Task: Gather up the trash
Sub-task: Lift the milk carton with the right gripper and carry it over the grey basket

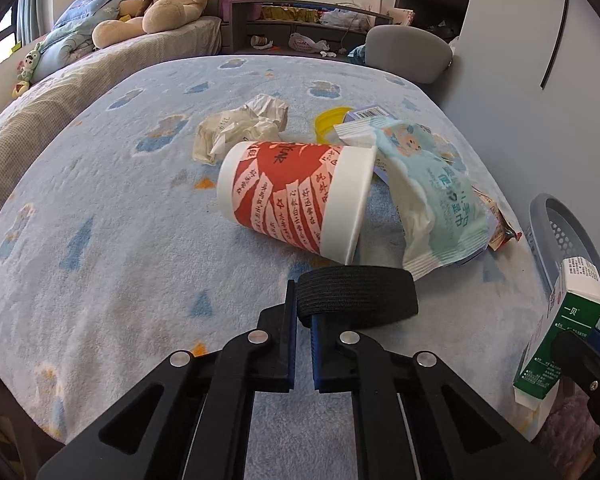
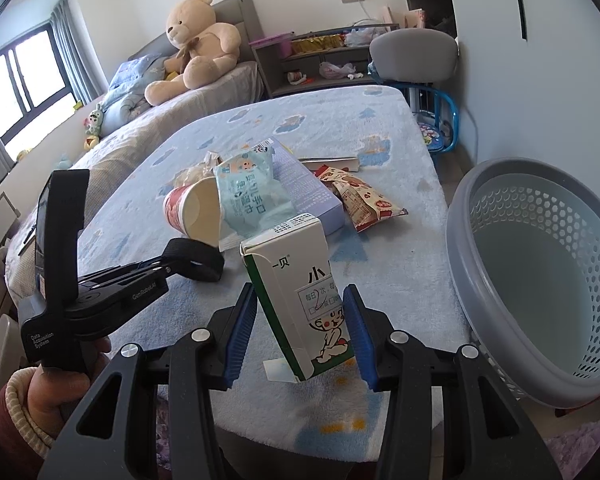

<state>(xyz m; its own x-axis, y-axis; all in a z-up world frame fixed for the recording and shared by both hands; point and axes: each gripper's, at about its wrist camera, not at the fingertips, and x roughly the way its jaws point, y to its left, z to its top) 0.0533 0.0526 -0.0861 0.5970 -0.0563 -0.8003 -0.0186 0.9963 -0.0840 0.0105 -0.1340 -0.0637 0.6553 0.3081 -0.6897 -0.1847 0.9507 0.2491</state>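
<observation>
Right gripper (image 2: 300, 332) holds a carton, basket just to its right; left gripper (image 1: 302, 334) pinched on a black strap.

Right jaws are clamped on the sides of the green-and-white carton (image 2: 300, 300), which stands roughly upright, top leaning slightly left, lifted clear of the blue blanket (image 2: 380, 128) on the tabletop. The grey mesh basket (image 2: 540, 280) sits at the tabletop's right edge, mouth tipped toward the gripper and near it, so my read is a short move right drops the carton in. Left jaws are together on the black strap (image 1: 356, 292), just short of the paper cup (image 1: 296, 200). The cup lies on its side, long axis running left-right, rim to the right against the wipes packet (image 1: 432, 192). Left hand is nearer both.
</observation>
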